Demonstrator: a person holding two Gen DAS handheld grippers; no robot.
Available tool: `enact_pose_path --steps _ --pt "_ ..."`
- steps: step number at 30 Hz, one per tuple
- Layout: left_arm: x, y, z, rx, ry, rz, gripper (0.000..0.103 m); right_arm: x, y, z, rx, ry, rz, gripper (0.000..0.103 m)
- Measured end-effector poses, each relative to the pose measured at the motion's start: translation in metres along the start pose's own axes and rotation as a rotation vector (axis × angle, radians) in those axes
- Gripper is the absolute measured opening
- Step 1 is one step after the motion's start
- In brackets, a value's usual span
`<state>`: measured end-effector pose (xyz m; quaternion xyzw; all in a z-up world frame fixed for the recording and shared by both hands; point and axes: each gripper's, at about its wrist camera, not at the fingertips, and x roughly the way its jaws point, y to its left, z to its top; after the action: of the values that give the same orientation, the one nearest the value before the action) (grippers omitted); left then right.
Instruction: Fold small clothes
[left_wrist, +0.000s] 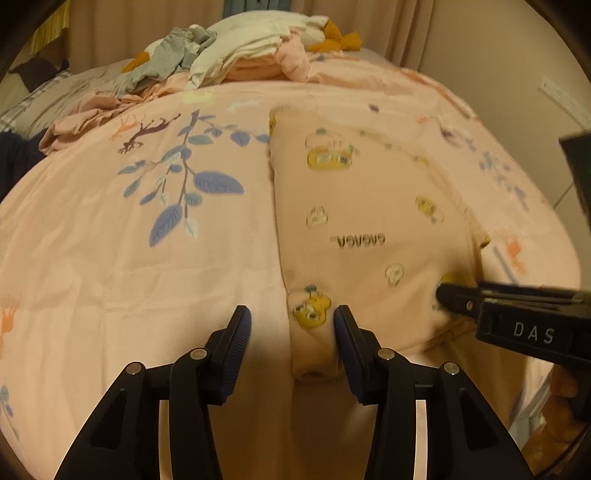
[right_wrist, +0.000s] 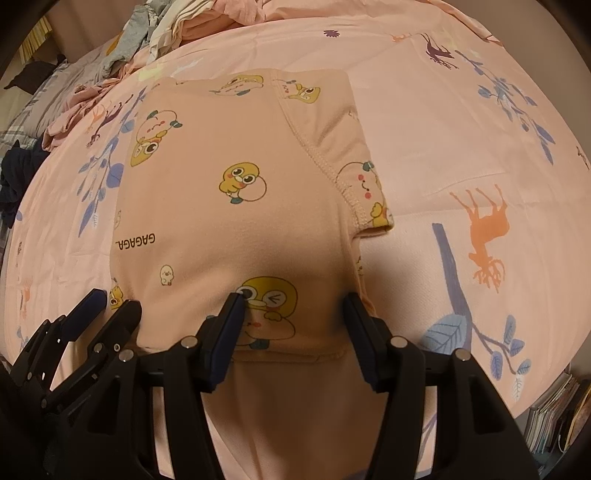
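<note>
Peach shirt (right_wrist: 236, 206) flat on bedsheet (right_wrist: 443, 147) (near hem), both hand-held grippers (left_wrist: 292, 325) (right_wrist: 293, 314) wide over it

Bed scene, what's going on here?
A person with two handheld grippers is folding a small peach cartoon-print shirt on a pink bedspread. Both grippers sit open at the shirt's near hem: the left gripper straddles its left corner, the right gripper brackets the middle. Neither has pinched the cloth. A pile of other clothes waits at the far end.

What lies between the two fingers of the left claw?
The near hem corner of the peach printed shirt, bearing a yellow cartoon duck, lies inside the open left claw; the left wrist view shows it.
</note>
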<state>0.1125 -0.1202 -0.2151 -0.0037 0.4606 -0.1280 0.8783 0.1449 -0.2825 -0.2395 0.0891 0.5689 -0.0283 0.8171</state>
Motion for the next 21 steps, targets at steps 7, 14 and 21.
enact_pose_path --steps 7,14,21 --pt "-0.024 0.01 0.041 -0.038 -0.166 -0.089 0.046 -0.029 -0.014 0.013 0.053 -0.117 0.125 0.057" --pt "0.044 0.014 0.063 -0.084 0.019 -0.131 0.046 -0.005 -0.026 0.046 0.103 -0.153 0.161 0.055" --pt "0.034 0.043 0.066 -0.231 0.034 -0.254 0.046 -0.024 -0.056 0.038 0.175 -0.216 0.287 0.059"
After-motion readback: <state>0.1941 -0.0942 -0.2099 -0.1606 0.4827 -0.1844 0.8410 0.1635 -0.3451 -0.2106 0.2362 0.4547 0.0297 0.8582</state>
